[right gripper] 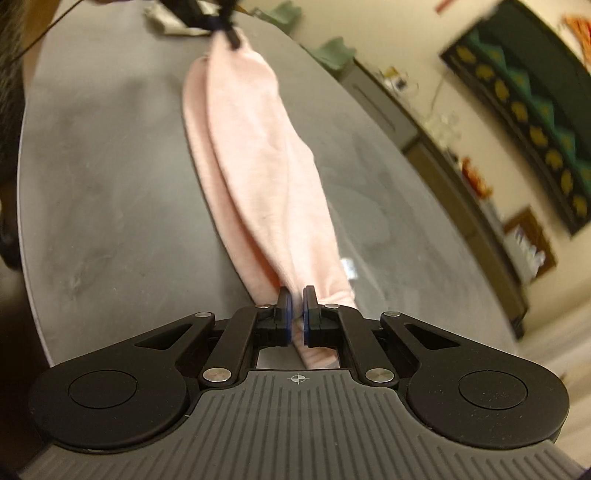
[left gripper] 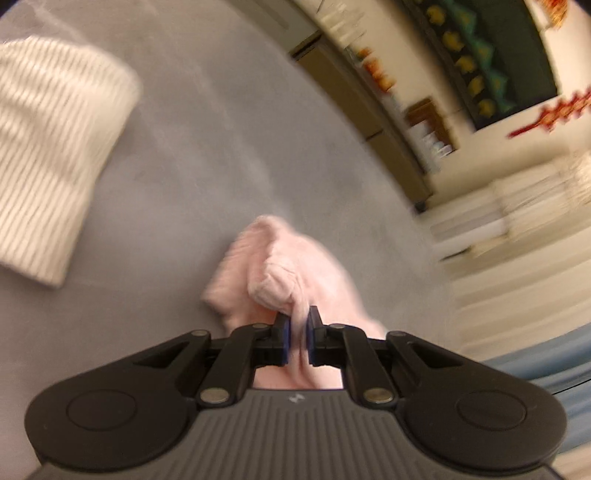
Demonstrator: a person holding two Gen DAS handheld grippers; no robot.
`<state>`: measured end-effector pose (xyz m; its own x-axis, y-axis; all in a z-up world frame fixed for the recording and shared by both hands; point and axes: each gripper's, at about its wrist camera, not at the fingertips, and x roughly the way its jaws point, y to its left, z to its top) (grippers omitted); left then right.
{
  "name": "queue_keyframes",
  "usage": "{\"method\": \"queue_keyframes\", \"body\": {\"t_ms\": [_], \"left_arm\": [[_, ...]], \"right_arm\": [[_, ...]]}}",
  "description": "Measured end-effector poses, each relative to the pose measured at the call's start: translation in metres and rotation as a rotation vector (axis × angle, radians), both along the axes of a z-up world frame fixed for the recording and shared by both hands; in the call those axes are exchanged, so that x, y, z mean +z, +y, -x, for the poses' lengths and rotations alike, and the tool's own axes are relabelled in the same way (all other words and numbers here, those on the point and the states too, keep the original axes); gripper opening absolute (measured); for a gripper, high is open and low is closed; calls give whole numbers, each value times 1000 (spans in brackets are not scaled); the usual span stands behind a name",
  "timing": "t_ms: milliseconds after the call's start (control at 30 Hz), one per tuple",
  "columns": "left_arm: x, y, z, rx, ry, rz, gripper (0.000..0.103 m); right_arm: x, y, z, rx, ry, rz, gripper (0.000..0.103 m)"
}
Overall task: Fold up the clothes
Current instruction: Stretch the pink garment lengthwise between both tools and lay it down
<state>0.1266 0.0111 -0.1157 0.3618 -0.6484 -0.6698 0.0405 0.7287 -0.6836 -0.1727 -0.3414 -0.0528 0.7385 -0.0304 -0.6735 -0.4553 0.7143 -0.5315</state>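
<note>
A pale pink garment (right gripper: 258,147) hangs stretched between my two grippers above the grey table (right gripper: 103,184). My right gripper (right gripper: 296,295) is shut on its near end. My left gripper (right gripper: 225,31) shows at the top of the right wrist view, pinching the far end. In the left wrist view my left gripper (left gripper: 298,317) is shut on a bunched fold of the pink garment (left gripper: 280,273), which droops toward the table (left gripper: 192,155).
A folded white striped garment (left gripper: 51,155) lies on the table at the left of the left wrist view. Green cloth pieces (right gripper: 332,51) lie at the table's far edge. Low cabinets (right gripper: 461,177) and a wall stand beyond the table.
</note>
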Motion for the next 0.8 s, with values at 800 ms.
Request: {"method": "queue_keyframes", "body": {"t_ms": [800], "left_arm": [[39, 26, 19, 44, -115, -47, 24]], "right_arm": [[25, -32, 6, -98, 87, -233, 15]]}}
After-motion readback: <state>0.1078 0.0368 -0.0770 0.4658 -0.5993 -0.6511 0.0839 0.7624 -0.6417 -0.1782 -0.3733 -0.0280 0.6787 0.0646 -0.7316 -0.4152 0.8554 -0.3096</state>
